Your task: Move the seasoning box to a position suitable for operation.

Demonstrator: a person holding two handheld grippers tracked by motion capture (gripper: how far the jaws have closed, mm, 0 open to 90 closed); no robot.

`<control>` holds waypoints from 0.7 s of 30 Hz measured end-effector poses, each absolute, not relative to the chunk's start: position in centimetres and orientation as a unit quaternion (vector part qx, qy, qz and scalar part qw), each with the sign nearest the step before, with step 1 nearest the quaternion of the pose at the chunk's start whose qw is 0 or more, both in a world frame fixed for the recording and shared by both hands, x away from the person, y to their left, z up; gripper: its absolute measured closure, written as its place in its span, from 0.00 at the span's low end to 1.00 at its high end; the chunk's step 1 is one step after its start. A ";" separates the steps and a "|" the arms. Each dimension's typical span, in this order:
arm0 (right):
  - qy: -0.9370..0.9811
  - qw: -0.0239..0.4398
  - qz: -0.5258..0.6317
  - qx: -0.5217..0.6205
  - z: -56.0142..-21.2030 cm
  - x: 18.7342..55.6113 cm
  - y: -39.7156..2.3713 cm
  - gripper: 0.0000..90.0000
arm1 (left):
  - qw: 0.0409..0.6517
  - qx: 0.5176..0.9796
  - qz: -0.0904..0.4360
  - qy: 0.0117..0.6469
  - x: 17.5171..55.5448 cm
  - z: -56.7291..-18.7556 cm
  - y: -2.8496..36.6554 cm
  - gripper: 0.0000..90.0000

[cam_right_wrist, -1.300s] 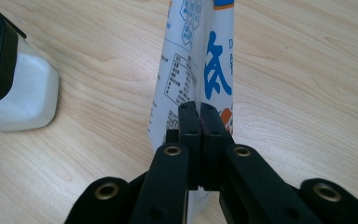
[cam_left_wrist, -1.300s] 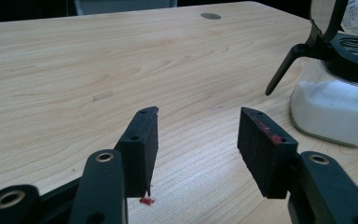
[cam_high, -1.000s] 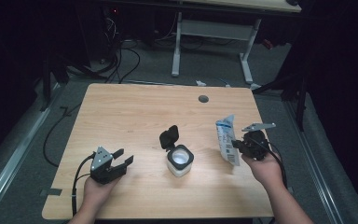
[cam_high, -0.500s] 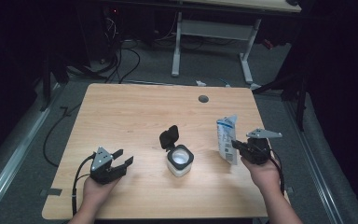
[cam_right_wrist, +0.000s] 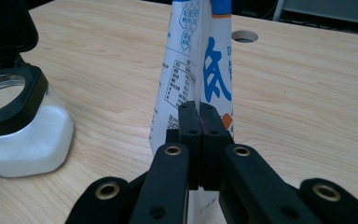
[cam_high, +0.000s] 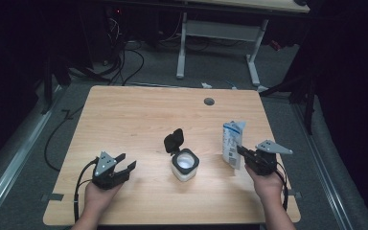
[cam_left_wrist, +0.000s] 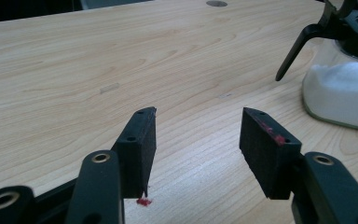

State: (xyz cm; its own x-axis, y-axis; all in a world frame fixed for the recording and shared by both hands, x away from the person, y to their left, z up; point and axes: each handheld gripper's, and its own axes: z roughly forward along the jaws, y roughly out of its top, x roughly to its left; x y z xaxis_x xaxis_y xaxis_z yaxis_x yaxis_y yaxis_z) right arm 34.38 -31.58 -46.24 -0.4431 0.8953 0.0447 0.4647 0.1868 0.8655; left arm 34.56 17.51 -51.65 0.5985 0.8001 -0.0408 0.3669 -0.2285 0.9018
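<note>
The right gripper [cam_right_wrist: 199, 109] pinches the edge of a white-and-blue pouch [cam_right_wrist: 200, 56] standing upright just ahead of it, a lidded jar [cam_high: 184, 164] sits beyond, and the left gripper [cam_left_wrist: 196, 135] rests with jaws apart on nothing.

A light wooden table [cam_high: 139, 120] carries two things. Near its middle, toward six o'clock, stands a clear jar [cam_high: 185, 165] with white contents and a black hinged lid tipped open. At about four o'clock stands a white and blue pouch [cam_high: 231, 143], upright. A round cable hole [cam_high: 209, 101] sits toward one o'clock.
</note>
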 end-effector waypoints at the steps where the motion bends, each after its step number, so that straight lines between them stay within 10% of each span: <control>1: 0.727 0.247 0.439 0.466 -46.3 34.3 -31.6 1.00 | 0.485 0.751 0.224 0.389 34.6 -51.7 17.5 0.51; 21: 0.688 0.283 0.491 0.454 -47.7 34.4 -32.4 1.00 | 0.465 0.761 0.230 0.391 34.5 -51.9 17.4 0.52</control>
State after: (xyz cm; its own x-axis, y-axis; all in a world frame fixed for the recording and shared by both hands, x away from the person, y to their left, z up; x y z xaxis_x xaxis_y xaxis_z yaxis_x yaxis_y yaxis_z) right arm 34.40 -32.38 -47.68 -0.4276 0.9023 0.0554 0.3459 0.1067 0.9322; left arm 34.52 17.44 -51.92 0.5885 0.8084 -0.0128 0.3803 -0.2628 0.8867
